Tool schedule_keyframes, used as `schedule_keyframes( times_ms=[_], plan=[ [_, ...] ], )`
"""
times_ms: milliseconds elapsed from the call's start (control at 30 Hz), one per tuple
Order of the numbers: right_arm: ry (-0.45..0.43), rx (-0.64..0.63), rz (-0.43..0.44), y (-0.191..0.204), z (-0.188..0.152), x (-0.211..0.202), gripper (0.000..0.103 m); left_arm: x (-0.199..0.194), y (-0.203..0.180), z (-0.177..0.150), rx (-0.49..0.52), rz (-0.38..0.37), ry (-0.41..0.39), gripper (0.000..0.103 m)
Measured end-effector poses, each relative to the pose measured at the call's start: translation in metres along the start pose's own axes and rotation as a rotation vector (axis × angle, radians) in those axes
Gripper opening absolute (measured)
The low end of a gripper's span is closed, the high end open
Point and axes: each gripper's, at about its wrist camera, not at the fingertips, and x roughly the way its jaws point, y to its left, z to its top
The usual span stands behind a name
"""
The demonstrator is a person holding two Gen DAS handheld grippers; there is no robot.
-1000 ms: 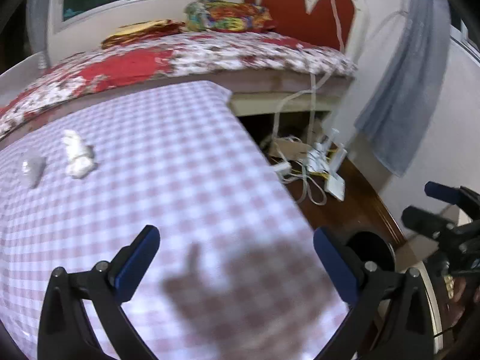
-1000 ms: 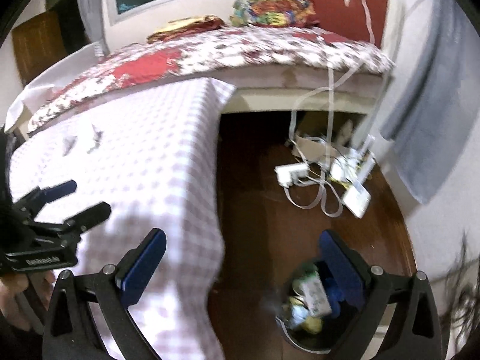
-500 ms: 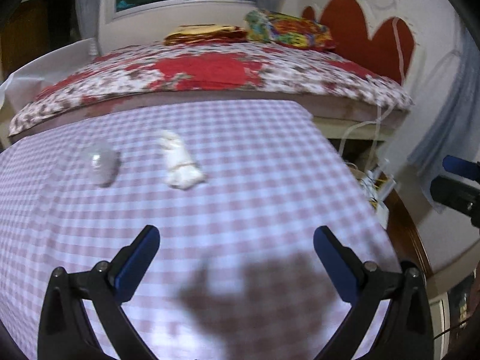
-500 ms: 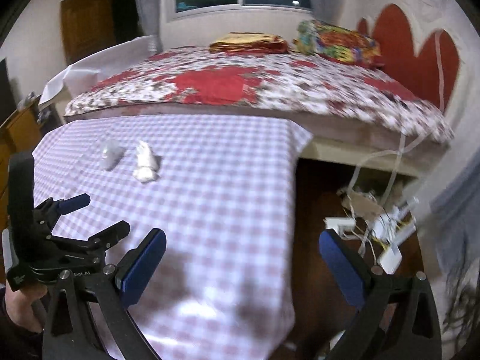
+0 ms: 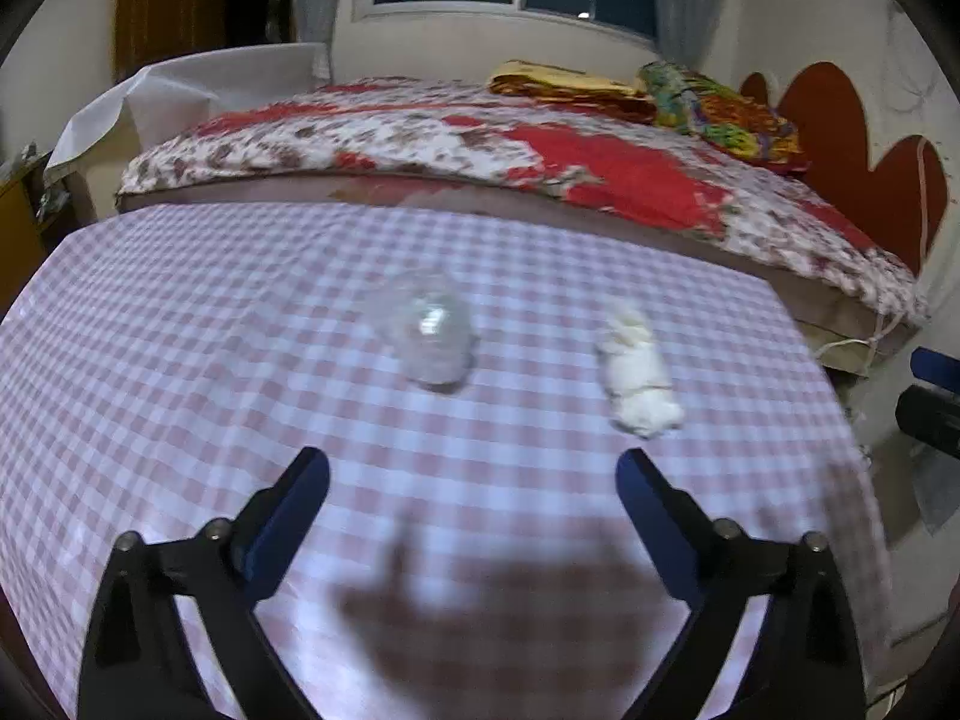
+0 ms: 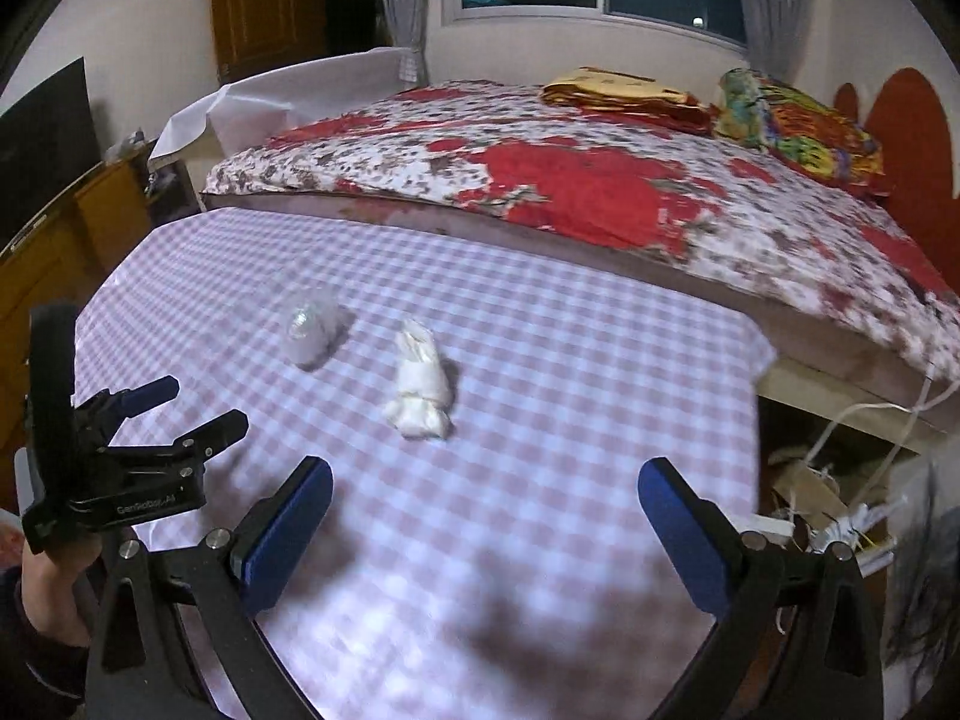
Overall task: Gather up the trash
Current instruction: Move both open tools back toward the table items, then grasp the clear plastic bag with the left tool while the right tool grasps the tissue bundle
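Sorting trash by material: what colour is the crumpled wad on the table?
White, like tissue; the crumpled wad shows best in the right wrist view.

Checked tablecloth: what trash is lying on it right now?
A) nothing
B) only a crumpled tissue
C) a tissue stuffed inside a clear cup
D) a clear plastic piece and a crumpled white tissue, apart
D: the clear plastic piece and the crumpled white tissue lie side by side on the checked tablecloth with cloth showing between them.

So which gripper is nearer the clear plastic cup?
Left. The left gripper faces the clear plastic cup directly; the right gripper sits further off, nearer the tissue.
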Motion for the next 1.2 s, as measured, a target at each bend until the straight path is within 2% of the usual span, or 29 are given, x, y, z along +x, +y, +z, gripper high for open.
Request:
schedule_keyframes(
  times_ms=[67,133,200,433,533,633,667,700,733,933,1033,1167,1200],
  plan=[
    [0.004,-0.013,-0.005,0.006,0.006,0.017,0.103,0.010,0.008,0.004,0.000,0.019,0.003,0.087],
    [0.014,-0.018,-0.003,0.008,0.010,0.033,0.098,0.021,0.016,0.008,-0.006,0.025,0.006,0.084],
    [0.036,-0.019,-0.002,0.009,0.014,0.052,0.086,0.031,0.022,0.011,-0.016,0.029,0.010,0.083],
    [0.116,-0.023,0.033,0.017,0.014,0.116,0.084,0.062,0.028,0.018,-0.027,0.009,0.041,0.077],
    [0.152,-0.028,0.053,0.023,0.014,0.141,0.075,0.070,0.027,0.021,-0.032,0.002,0.048,0.077],
    [0.177,-0.032,0.068,0.025,0.014,0.159,0.065,0.079,0.028,0.026,-0.042,-0.007,0.050,0.077],
    [0.180,-0.028,0.083,0.025,0.016,0.165,0.058,0.081,0.027,0.028,-0.042,-0.011,0.050,0.077],
    [0.177,-0.026,0.089,0.024,0.018,0.169,0.040,0.085,0.027,0.031,-0.041,-0.013,0.050,0.077],
    [0.177,-0.027,0.080,0.024,0.020,0.172,0.033,0.089,0.027,0.034,-0.043,-0.015,0.051,0.077],
    [0.147,-0.009,0.029,0.014,0.032,0.179,0.030,0.114,0.023,0.046,-0.034,-0.023,0.079,0.069],
    [0.142,0.012,0.021,0.007,0.034,0.180,0.029,0.123,0.020,0.049,-0.030,-0.021,0.096,0.061],
    [0.134,0.025,0.018,0.001,0.036,0.178,0.028,0.125,0.017,0.049,-0.026,-0.016,0.097,0.045],
    [0.131,0.026,0.019,0.000,0.036,0.176,0.028,0.123,0.016,0.049,-0.019,-0.011,0.092,0.044]
  ],
)
